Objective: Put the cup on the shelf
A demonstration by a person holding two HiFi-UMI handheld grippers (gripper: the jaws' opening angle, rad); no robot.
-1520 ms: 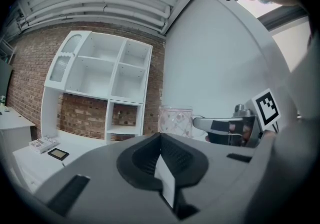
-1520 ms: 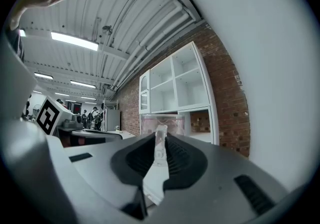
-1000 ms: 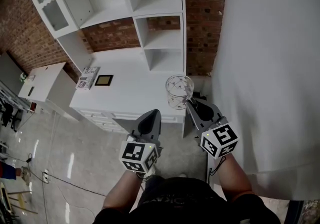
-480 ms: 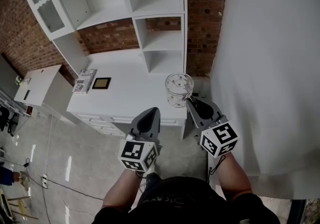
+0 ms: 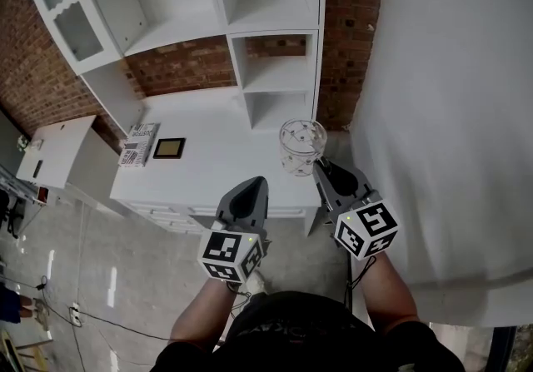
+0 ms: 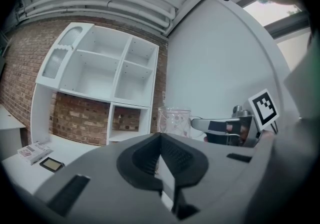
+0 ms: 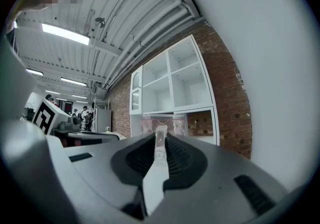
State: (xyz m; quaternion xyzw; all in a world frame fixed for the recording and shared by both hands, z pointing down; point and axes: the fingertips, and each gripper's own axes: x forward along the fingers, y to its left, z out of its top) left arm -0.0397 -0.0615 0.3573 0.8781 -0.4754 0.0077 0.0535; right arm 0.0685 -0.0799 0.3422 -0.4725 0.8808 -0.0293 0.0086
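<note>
Head view; one cup (image 5: 301, 146); right gripper (image 5: 321, 169) jaws clamped on it; left gripper (image 5: 252, 188) jaws together, empty

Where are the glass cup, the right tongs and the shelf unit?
glass cup (image 5: 300, 144), head view, its clear side wall.
right tongs (image 5: 320, 167), head view, midway between the tips, shut on the cup's handle.
shelf unit (image 5: 271, 17), head view, bare board of an upper compartment.

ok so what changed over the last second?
The right gripper carried the clear glass cup forward, toward the white shelf unit. The cup now hangs over the white counter, nearer the lowest cubby. The left gripper advanced alongside. Unchanged: right jaws shut on the cup's handle, left jaws shut and empty.
</note>
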